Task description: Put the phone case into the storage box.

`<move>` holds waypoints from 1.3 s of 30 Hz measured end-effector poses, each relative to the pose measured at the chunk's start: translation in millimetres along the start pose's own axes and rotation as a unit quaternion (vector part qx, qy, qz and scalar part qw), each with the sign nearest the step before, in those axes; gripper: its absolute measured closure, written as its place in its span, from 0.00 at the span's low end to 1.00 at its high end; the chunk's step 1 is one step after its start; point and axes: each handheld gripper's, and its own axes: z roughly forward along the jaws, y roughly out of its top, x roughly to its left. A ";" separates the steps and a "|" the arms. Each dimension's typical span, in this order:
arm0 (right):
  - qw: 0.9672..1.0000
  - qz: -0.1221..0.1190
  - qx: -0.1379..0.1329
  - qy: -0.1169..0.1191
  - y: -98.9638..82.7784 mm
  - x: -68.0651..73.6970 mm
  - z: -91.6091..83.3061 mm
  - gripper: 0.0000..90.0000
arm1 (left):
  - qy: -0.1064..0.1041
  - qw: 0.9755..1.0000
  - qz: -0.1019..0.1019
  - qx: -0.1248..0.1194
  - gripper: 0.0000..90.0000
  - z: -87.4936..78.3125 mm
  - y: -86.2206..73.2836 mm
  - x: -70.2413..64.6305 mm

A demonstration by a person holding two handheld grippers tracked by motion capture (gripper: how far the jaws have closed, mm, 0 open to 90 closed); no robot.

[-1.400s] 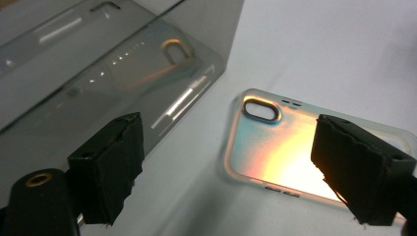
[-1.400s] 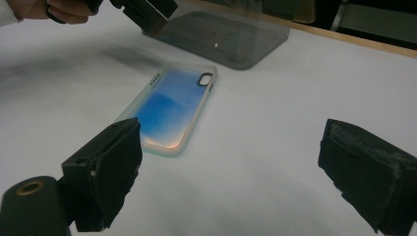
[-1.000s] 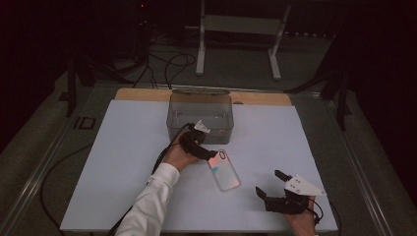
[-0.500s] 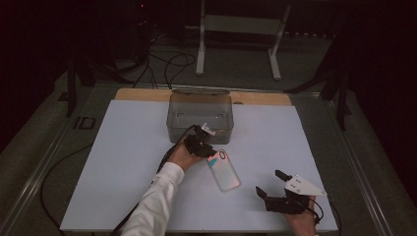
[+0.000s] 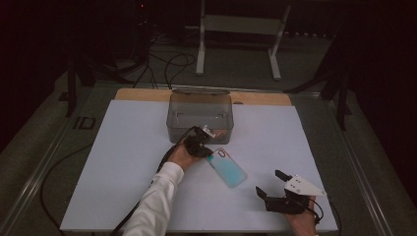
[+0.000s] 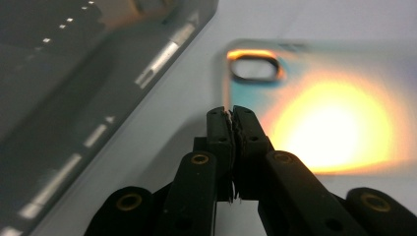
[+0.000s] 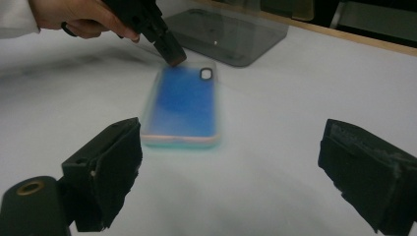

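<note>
Holding the left gripper [image 5: 208,149] low over the white sheet [image 5: 123,162], just in front of the clear box [image 5: 199,115]. Having just been closing its jaws, and now keeping them pressed flat together, pad against pad. Touching the tips to the camera-hole corner of the case [image 5: 227,167], right at its rim. Showing, in the left gripper view, a thin pale sliver in the seam between the pads [image 6: 220,129]; not telling clearly whether that is the rim itself being pinched. Catching there a strong yellow glare on the case's back, beside the oval cut-out.

Leaving the case lying flat on the sheet, near the middle, slanting from the box toward the right front. Keeping it close to the box but apart from it, cut-out end nearest the box wall.

Resting the right gripper [image 5: 268,182] at the front right of the sheet, well apart from the case. Keeping its jaws spread wide, with nothing between them. Pointing it at the case, as the right gripper view is showing: blue back up, left gripper's tips down on the far corner.
</note>
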 end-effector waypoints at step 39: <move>1.000 0.001 0.003 -0.001 -0.5 -0.6 0.5 0.10 | 0.052 0.994 -0.020 -0.090 0.99 -65.0 -37.3 11.5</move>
